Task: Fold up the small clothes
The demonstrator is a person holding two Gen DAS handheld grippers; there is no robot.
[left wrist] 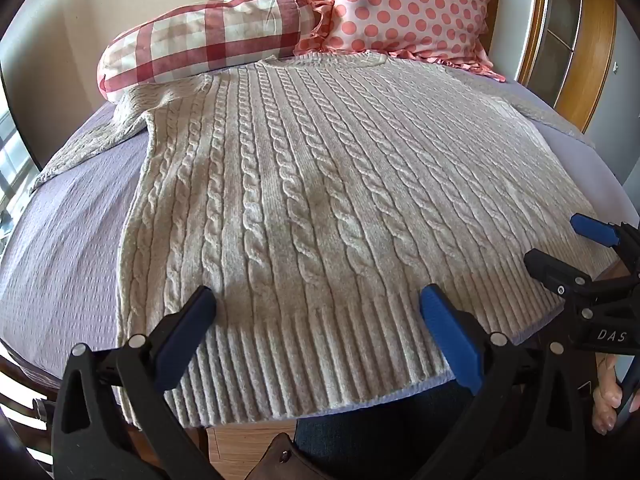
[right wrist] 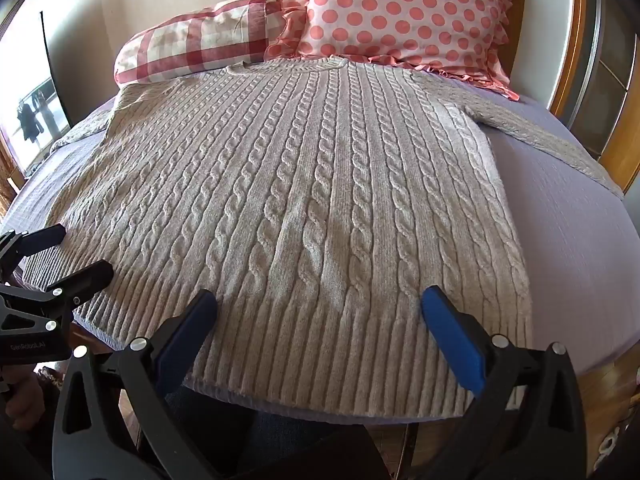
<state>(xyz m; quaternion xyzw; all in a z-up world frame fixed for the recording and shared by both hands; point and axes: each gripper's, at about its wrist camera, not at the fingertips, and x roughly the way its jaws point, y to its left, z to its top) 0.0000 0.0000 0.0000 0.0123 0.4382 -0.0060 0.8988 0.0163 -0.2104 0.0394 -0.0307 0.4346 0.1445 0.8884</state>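
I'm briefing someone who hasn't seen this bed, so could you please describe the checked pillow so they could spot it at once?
Start from the bed with the lilac cover, where a cream cable-knit sweater lies spread flat. At the head, just past the sweater's collar, two pillows lean against the wall. The one you want is the red-and-cream checked pillow, a rounded bolster shape on the left, unlike its frilled, pink polka-dot pillow neighbour.

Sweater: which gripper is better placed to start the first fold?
Roughly even. The left gripper hovers open over the sweater hem toward its left edge, near the left sleeve; the right gripper mirrors it by the right sleeve. Neither grips anything.
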